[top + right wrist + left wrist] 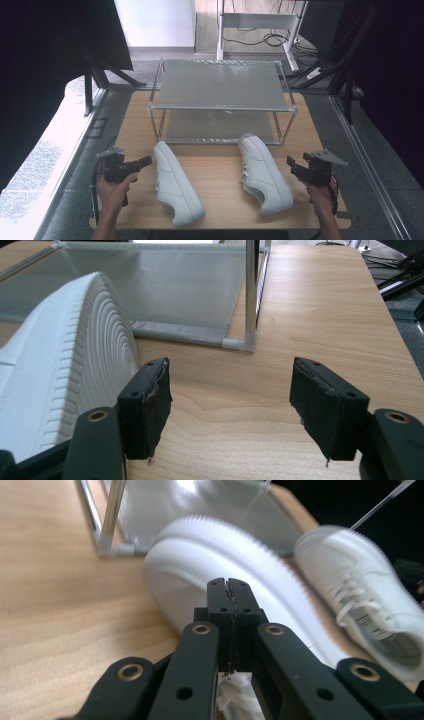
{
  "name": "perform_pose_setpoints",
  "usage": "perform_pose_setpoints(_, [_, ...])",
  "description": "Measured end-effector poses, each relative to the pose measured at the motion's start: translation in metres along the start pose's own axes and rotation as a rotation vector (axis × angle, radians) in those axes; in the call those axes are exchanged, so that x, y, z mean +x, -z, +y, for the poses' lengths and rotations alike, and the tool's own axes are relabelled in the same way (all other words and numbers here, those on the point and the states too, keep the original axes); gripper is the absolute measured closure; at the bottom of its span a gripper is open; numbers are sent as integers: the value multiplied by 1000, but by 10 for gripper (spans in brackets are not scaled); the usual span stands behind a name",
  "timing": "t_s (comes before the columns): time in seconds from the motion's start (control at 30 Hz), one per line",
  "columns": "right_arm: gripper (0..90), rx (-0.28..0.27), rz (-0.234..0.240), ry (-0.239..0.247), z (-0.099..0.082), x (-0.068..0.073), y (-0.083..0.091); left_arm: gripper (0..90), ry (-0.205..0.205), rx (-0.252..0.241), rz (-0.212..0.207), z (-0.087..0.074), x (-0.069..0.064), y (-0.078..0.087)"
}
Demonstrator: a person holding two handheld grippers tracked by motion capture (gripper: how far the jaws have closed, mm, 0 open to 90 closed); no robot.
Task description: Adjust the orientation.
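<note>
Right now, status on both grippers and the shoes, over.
Left gripper shut, empty, beside left sneaker. Right gripper open, empty, beside right sneaker. Both sneakers on table, before two-tier rack.

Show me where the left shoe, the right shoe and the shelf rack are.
left shoe (176, 185): high view, on its side wall.
right shoe (265, 175): high view, on its laces.
shelf rack (220, 85): high view, on its top shelf.
</note>
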State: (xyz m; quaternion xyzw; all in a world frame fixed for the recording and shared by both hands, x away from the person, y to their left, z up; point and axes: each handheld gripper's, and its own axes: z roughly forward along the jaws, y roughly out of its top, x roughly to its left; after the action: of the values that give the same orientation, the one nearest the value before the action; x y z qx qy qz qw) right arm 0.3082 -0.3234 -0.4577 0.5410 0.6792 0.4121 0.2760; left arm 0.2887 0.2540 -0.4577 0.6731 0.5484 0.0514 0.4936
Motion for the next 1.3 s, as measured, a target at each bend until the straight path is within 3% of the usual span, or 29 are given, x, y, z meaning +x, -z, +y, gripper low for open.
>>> perform_pose_setpoints(0.13, [338, 12, -5, 10, -1, 0, -2, 899, -1, 39, 3, -4, 3, -10])
perform_pose_setpoints(0.43, [337, 34, -12, 10, -3, -2, -4, 898, 4, 77, 0, -9, 7, -20])
perform_pose_setpoints(0.73, [337, 35, -19, 6, -4, -3, -5, 898, 29, 59, -46, -9, 6, -20])
perform_pose_setpoints(1.3, [337, 30, -17, -21, -3, -8, -4, 900, -10, 32, -43, 2, -3, -19])
